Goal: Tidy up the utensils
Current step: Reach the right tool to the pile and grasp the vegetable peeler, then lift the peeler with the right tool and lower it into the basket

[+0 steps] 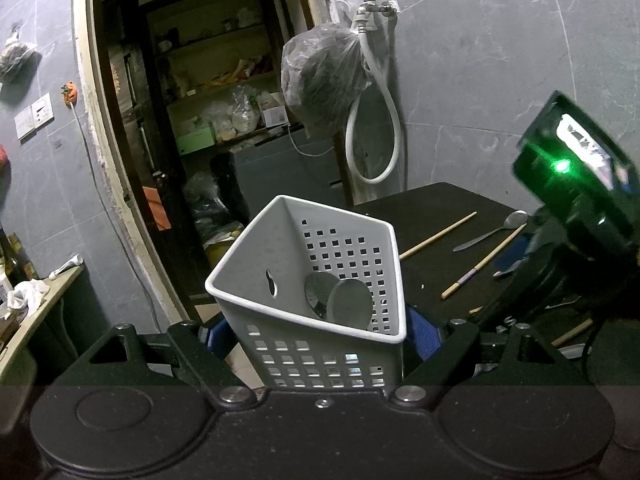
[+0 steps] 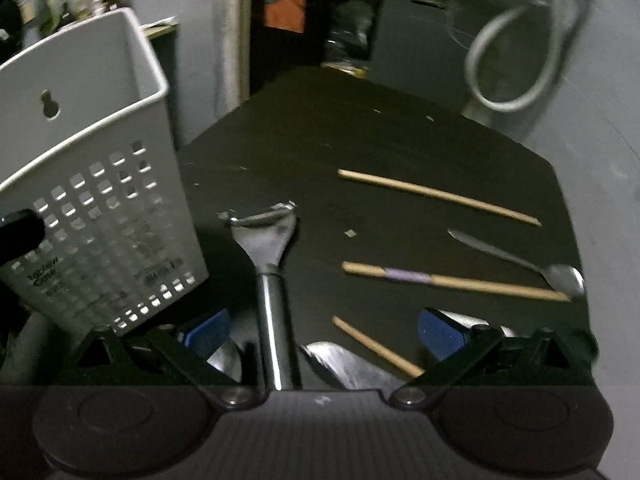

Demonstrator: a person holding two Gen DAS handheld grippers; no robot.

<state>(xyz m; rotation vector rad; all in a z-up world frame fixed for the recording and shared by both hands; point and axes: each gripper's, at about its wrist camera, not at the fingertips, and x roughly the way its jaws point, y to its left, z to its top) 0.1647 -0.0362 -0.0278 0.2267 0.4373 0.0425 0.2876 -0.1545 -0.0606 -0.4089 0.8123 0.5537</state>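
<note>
My left gripper point(image 1: 320, 340) is shut on a white perforated basket point(image 1: 320, 264), its blue pads point(image 1: 424, 340) pressed on both sides, and holds it tilted. Round metal utensil heads point(image 1: 340, 300) lie inside. In the right wrist view the basket point(image 2: 92, 184) stands at the left. My right gripper point(image 2: 324, 336) hangs open just above the black table point(image 2: 360, 128). A metal peeler point(image 2: 268, 248) lies between its pads, untouched. Another metal utensil point(image 2: 344, 364) and a chopstick point(image 2: 376, 346) also lie there. Two more chopsticks point(image 2: 438, 196) point(image 2: 456, 282) and a spoon point(image 2: 520, 264) rest farther right.
Behind the table, a white hose point(image 1: 372, 132) and a filled plastic bag point(image 1: 320, 76) hang from a wall tap. An open doorway point(image 1: 192, 120) to a cluttered storeroom is at the left. A counter point(image 1: 36, 304) with a cloth sits far left.
</note>
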